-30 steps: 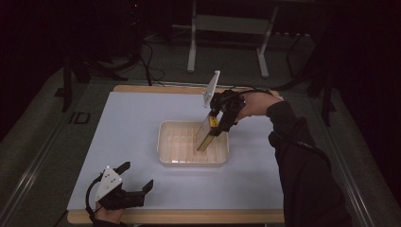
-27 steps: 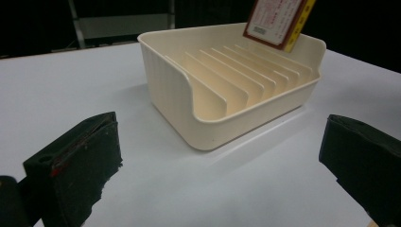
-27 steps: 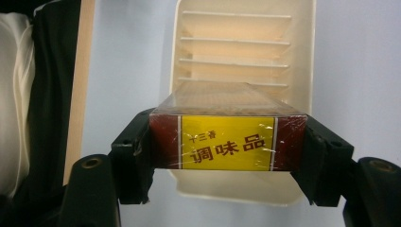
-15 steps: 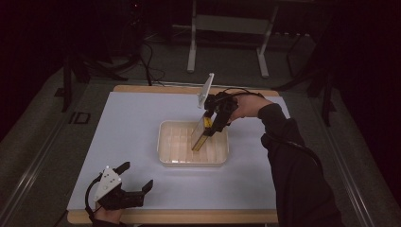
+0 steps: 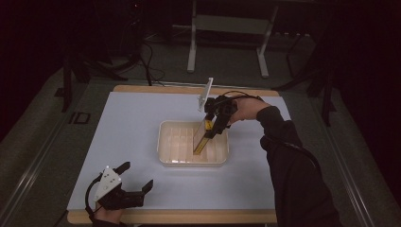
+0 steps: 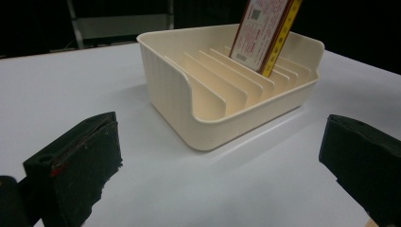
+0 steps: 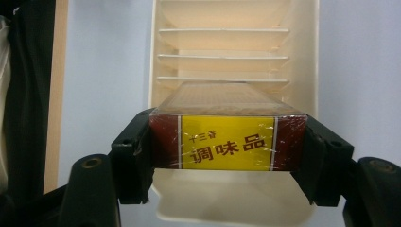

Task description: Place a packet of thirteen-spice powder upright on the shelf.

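Between right hand-held gripper [image 7: 227, 156] jaws — box [image 7: 227, 142]

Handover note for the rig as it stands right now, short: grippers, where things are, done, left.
Right gripper: shut on the flat red-and-yellow shrink-wrapped box, tilted, its lower end down among the dividers of the cream plastic slotted rack mid-table.
Left gripper: open, holding nothing, resting at the near left of the white table.
Done: box is entering a slot.
Left: probably seat it fully upright and release; I can't tell if it touches the bottom.
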The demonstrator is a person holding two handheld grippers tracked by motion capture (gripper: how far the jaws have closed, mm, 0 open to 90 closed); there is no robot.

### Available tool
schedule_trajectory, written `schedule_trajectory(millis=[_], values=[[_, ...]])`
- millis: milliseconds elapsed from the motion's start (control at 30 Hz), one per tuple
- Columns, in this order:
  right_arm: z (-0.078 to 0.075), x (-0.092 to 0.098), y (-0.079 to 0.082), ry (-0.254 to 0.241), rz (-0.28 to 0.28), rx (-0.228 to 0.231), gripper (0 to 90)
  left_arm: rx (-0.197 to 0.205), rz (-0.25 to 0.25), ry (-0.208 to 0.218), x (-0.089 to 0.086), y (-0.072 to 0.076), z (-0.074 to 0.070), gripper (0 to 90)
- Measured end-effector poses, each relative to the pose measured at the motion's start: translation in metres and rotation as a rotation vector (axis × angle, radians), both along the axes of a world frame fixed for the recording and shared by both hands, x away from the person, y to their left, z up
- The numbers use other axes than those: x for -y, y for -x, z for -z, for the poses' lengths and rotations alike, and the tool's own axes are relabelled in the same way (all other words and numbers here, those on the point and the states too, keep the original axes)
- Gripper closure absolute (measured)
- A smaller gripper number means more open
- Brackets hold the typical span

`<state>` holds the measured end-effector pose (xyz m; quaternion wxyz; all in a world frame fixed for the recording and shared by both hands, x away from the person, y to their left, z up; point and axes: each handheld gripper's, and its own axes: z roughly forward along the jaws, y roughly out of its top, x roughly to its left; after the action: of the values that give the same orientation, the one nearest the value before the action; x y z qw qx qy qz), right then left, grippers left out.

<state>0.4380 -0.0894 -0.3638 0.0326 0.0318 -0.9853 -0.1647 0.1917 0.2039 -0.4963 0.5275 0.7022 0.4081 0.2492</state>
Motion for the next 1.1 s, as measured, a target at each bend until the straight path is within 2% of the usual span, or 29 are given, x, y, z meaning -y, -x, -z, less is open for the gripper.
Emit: schedule_trajectory(millis=[633, 867, 1100], values=[[0.022, -0.011, -0.005, 0.000, 0.007, -0.023, 31.8, 0.000, 0.007, 0.002, 0.000, -0.001, 0.000, 0.0], [0.034, -0.020, -0.005, 0.016, -0.006, -0.009, 31.9, 0.001, 0.008, 0.005, 0.000, -0.001, 0.000, 0.0], [0.039, -0.023, -0.005, 0.021, -0.005, -0.006, 31.8, 0.000, 0.006, 0.006, 0.000, -0.001, 0.000, 0.0]])
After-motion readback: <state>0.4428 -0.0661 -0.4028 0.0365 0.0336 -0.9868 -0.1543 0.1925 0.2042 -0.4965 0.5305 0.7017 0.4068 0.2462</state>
